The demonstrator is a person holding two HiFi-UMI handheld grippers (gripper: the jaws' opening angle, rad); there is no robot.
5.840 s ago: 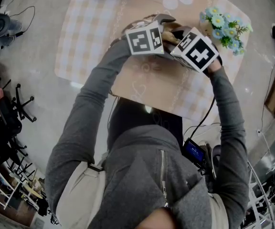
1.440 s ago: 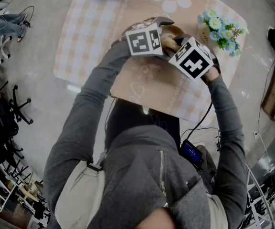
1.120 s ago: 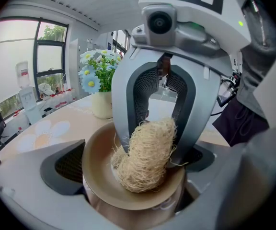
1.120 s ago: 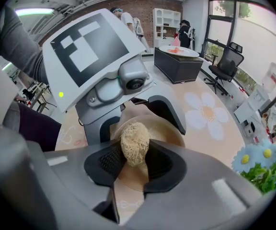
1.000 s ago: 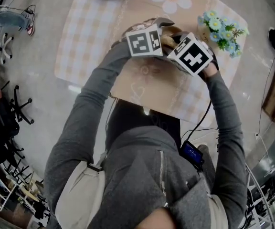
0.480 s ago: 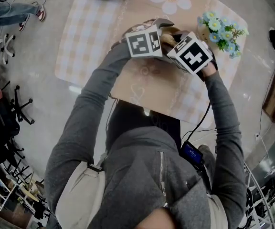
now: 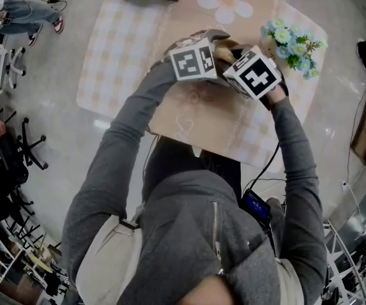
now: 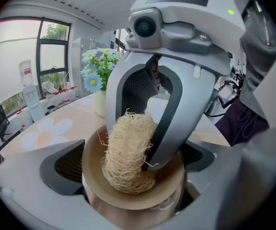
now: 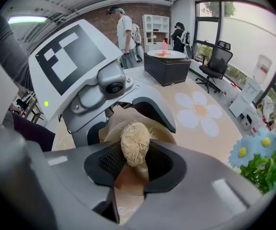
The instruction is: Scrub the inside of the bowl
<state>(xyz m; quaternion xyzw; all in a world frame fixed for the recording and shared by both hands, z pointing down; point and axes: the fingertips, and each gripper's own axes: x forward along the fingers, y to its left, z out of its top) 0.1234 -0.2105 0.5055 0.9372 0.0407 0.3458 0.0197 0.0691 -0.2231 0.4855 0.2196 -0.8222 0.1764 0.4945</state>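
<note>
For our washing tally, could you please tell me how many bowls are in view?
1: the bowl is clamped in the left claw, and the right claw presses its loofah inside it. Others may be hidden.

I see a smooth tan bowl (image 8: 170,178) clamped between the jaws of the left gripper (image 8: 133,161), its mouth turned toward that gripper's camera. A pale, fibrous loofah scrubber (image 8: 127,152) (straw-coloured, roughly cylindrical) stands inside, its lower end pressed to the bowl's inner wall and its upper end pinched by the right gripper (image 9: 134,160).
</note>
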